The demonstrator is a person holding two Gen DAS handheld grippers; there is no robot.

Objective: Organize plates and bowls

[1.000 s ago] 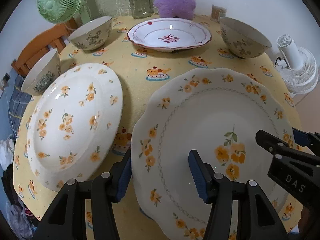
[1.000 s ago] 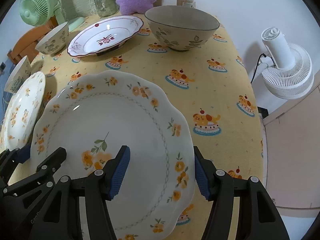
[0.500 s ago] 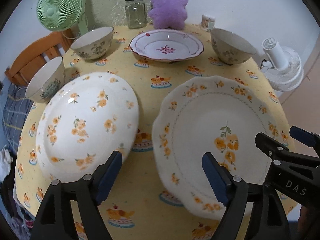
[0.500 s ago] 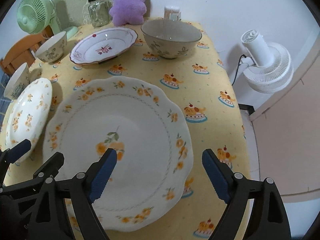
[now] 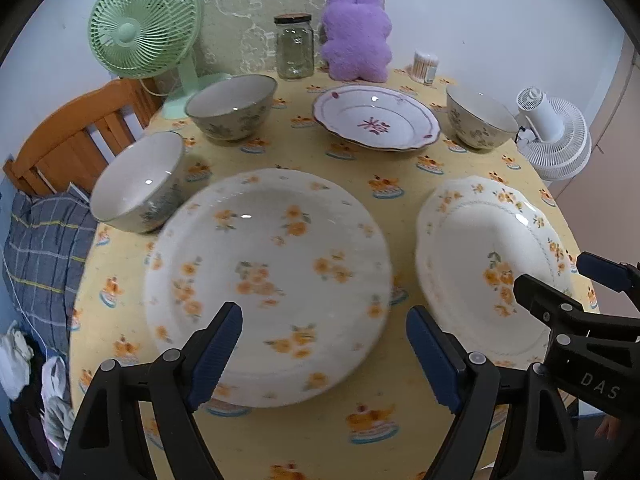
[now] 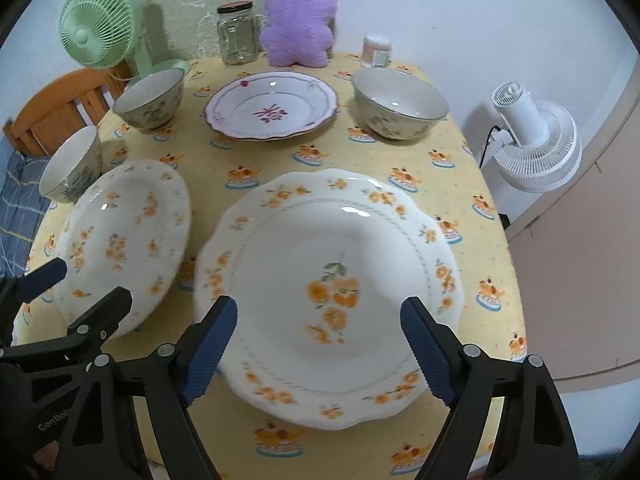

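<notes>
Two plates: we see the round plate (image 5: 268,280) and the scalloped plate (image 6: 332,280) flat on the cloth (image 5: 360,412), side by side and apart, at the near edge.
Left gripper (image 5: 324,314): wide and empty, hanging over the round plate's near rim.
Right gripper (image 6: 320,306): jaws closing from wide, nothing between them, above the scalloped plate.
Step, as we judge it: pick one plate to stack on the other.
Doing it well: we would take the rim edge-on with one pad under and one over, lift level, centre it over its twin, then lower without sliding.
Risk: glazed rims may slip, and the near bowl (image 5: 138,182) sits just beside the round plate.
Pink plate (image 5: 376,122): at the back, bare.
Bowls: near bowl, back bowl (image 5: 232,106) and right bowl (image 5: 478,120) all look empty.
Jar (image 5: 294,48): lidded, and it seems empty.
</notes>
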